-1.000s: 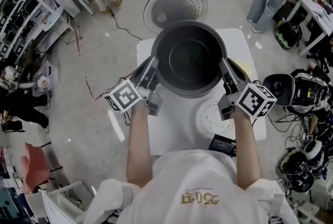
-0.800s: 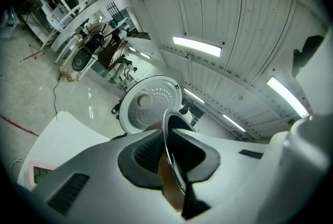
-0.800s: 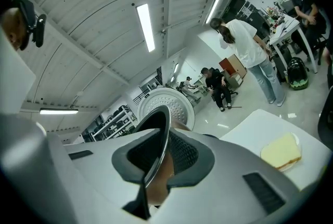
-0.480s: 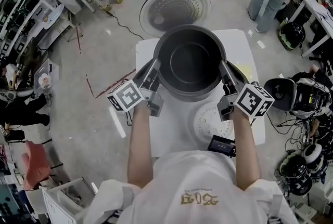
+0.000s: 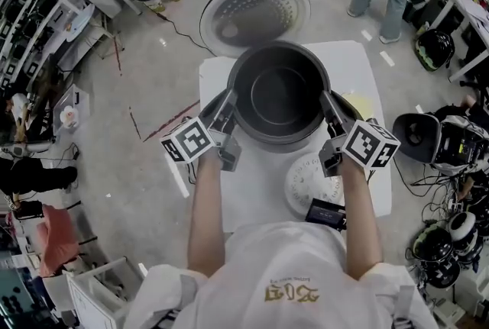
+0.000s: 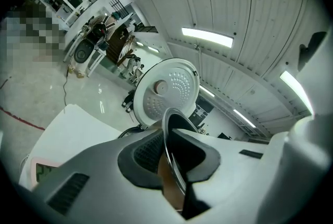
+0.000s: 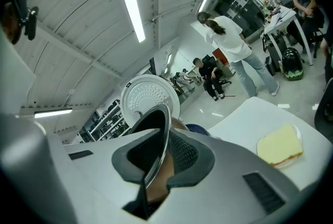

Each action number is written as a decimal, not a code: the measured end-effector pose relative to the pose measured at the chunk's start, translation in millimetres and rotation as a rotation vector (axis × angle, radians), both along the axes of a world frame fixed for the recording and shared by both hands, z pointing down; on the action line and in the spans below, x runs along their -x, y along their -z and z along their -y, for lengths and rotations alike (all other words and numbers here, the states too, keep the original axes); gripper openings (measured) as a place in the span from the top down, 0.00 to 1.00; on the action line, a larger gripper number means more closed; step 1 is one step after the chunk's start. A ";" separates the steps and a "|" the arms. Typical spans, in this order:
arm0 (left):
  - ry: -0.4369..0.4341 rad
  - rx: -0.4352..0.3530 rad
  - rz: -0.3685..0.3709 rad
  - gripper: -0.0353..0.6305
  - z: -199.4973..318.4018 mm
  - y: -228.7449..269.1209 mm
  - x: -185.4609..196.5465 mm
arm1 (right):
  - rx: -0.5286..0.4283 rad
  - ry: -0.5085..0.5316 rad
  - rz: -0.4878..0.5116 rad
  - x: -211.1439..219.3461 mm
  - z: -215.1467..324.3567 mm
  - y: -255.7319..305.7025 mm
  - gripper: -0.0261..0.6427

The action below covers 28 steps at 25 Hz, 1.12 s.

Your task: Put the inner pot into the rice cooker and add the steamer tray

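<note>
On the left, the left gripper point(image 5: 227, 104) was clamped on the rim of the inner pot point(image 5: 279, 91), its pads pressed against the thin metal edge from both sides. The pot hung upright between the two tools, above the white table point(image 5: 248, 190). Just beyond it showed the open lid of the rice cooker point(image 5: 254, 14), whose body lay hidden beneath, so whether the pot was seated could not be told. The right gripper point(image 5: 327, 104) pinched the opposite rim likewise. Further right the steamer tray point(image 5: 309, 182) lay flat on the table, untouched. The first step looked nearly finished; letting go and adding the tray remained
</note>
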State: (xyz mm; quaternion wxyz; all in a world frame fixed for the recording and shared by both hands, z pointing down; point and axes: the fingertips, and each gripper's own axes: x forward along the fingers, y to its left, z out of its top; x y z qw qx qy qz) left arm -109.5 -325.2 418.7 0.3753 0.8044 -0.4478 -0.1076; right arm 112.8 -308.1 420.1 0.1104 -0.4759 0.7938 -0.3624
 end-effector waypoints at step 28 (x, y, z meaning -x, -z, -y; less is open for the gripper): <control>-0.029 0.136 0.336 0.81 14.1 -71.7 -9.1 | 0.088 0.048 -0.239 -1.5 24.5 -67.3 0.85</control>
